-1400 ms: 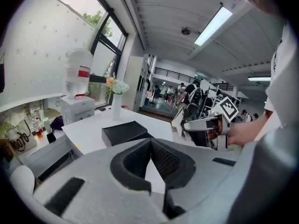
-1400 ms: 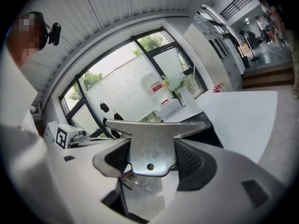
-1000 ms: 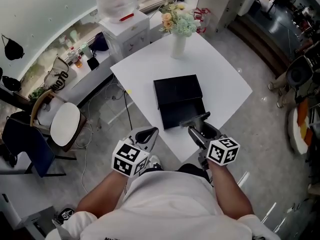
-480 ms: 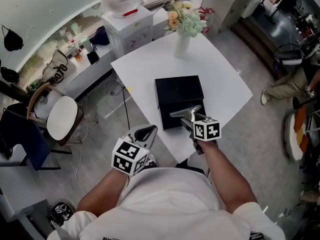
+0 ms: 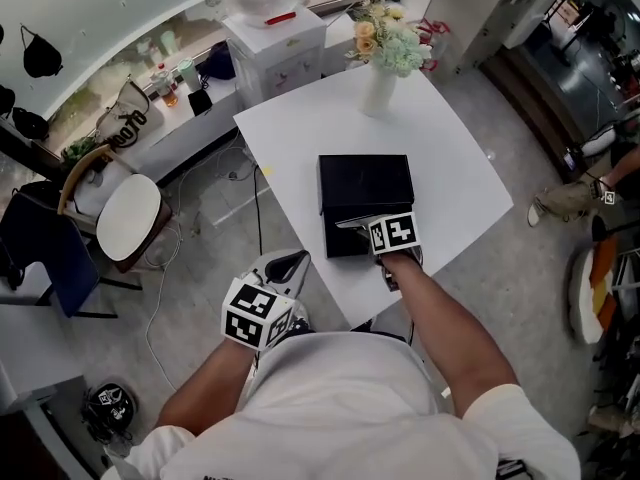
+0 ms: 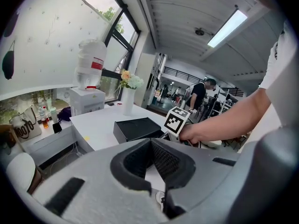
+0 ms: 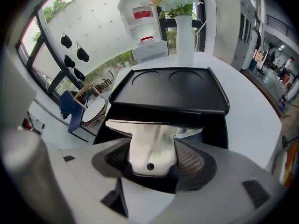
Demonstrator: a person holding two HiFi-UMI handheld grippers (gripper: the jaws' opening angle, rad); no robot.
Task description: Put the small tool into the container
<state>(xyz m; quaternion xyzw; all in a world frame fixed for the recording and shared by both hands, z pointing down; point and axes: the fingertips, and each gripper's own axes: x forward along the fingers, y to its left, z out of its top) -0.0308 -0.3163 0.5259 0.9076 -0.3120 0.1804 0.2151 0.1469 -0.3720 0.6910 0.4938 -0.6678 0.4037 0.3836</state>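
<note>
The tool [image 7: 156, 125] is a flat, shiny metal piece with a wide blade and a narrower tang with a small hole in it. It is clamped by that tang between the jaws of the right gripper [image 7: 152, 150], and the blade sticks out ahead of the pads. In the head view the right gripper [image 5: 372, 226] sits at the centre of the frame, pointing steeply down. The tool [image 5: 350, 221] hangs over the near, open part of the black container [image 5: 365, 180] on the white desk [image 5: 460, 168]. From the right gripper view the blade lies just before the dark opening under the container's [image 7: 170, 90] flat top, and whether it touches the rim cannot be told. The tool looks thin, stiff and light. Its polished faces are probably slick against the pads, so the tang is the sound place to hold it, well clear of the blade edge. It should take a short drop without harm, though it may clatter or skid. The left gripper [image 5: 290, 266] hangs off the desk at lower left of the head view. Its jaws [image 6: 152, 155] meet at the tips with nothing between them. A vase [image 5: 380, 88] of flowers stands at the far corner, well away from the work.
</note>
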